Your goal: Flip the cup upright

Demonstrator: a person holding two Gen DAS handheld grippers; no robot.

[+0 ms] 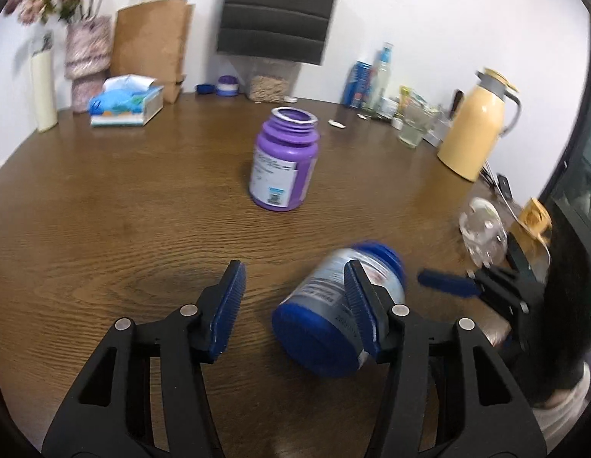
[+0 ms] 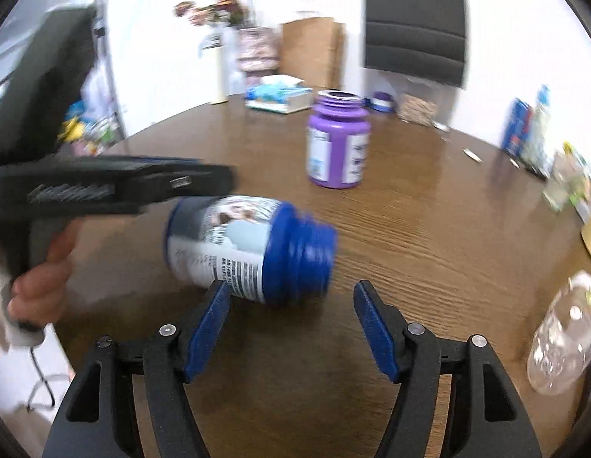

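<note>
A blue bottle with a white label (image 1: 339, 313) lies on its side on the brown table (image 1: 123, 210). In the right wrist view the blue bottle (image 2: 249, 246) points its threaded neck right. My left gripper (image 1: 295, 305) is open; its right finger (image 1: 362, 305) overlaps the bottle, which is not between the jaws. My right gripper (image 2: 291, 324) is open just short of the bottle; it also shows in the left wrist view (image 1: 448, 284). A purple bottle (image 1: 284, 160) stands upright, mouth open, further back; it also shows in the right wrist view (image 2: 337, 141).
A clear plastic cup (image 1: 482, 229) lies on its side at the right edge, also in the right wrist view (image 2: 566, 336). A yellow thermos (image 1: 475, 129), tissue box (image 1: 125, 105), paper bag (image 1: 150, 42), flower vase (image 1: 87, 57) and bottles (image 1: 368, 80) line the back.
</note>
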